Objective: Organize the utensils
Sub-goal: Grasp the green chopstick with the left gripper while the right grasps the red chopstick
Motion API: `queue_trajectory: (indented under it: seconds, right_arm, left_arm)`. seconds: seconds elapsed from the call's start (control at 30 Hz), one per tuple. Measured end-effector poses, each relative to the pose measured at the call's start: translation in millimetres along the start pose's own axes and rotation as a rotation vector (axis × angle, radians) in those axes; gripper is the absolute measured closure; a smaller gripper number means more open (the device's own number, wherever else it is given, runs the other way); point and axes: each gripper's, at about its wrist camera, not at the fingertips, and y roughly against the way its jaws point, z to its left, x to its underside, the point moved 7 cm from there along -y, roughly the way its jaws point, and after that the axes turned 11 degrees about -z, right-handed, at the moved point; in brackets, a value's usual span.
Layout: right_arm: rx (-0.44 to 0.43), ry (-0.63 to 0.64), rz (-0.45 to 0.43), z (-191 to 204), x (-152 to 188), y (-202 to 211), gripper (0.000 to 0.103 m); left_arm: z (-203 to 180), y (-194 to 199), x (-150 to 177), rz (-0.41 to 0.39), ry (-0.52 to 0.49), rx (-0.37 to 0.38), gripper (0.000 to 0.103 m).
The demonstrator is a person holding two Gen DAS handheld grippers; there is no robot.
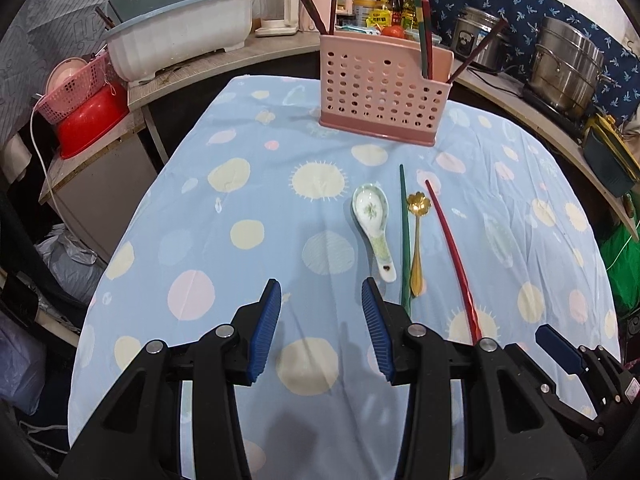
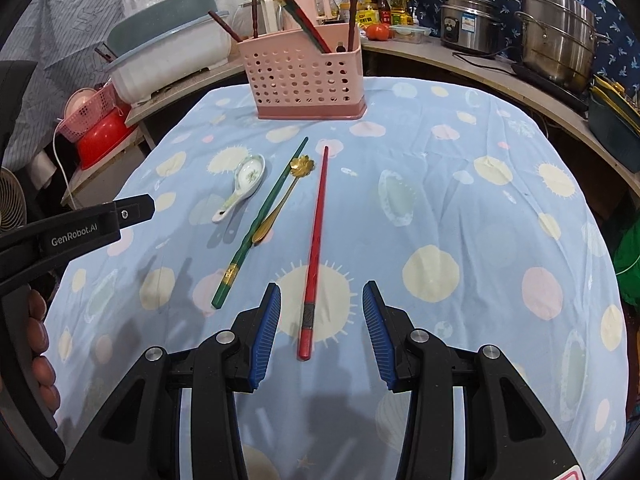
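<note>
A pink perforated utensil holder (image 1: 384, 92) (image 2: 306, 76) stands at the far side of the table with several chopsticks in it. On the cloth lie a white ceramic spoon (image 1: 374, 224) (image 2: 242, 184), a green chopstick (image 1: 405, 236) (image 2: 262, 220), a gold flower spoon (image 1: 417, 240) (image 2: 284, 196) and a red chopstick (image 1: 452, 256) (image 2: 316, 248). My left gripper (image 1: 322, 292) is open and empty, just short of the white spoon's handle. My right gripper (image 2: 322, 292) is open, its jaws either side of the red chopstick's near end.
The table has a blue cloth with pastel dots (image 1: 240, 200) (image 2: 460, 208). Behind it a counter holds a white tub (image 1: 180, 40), a kettle (image 1: 278, 8), bottles and steel pots (image 2: 556, 40). A red basin (image 1: 88, 120) sits at the left.
</note>
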Motion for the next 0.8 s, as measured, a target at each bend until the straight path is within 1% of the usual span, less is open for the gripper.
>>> queue_trajectory:
  seconds: [0.33, 0.53, 0.67, 0.8]
  right_arm:
    - [0.008, -0.006, 0.016, -3, 8, -7, 0.061]
    - [0.018, -0.015, 0.029, -8, 14, -11, 0.061]
    - [0.013, -0.009, 0.037, -6, 16, -14, 0.061]
    - [0.008, 0.005, 0.050, 0, 19, -20, 0.061]
  left_arm:
    - [0, -7, 18, 0.039, -0.009, -0.010, 0.063]
    - [-3, -12, 30, 0.065, -0.024, -0.003, 0.063]
    - [-5, -16, 39, 0.085, -0.026, 0.007, 0.063]
    - [-6, -19, 44, 0.098, -0.028, 0.002, 0.062]
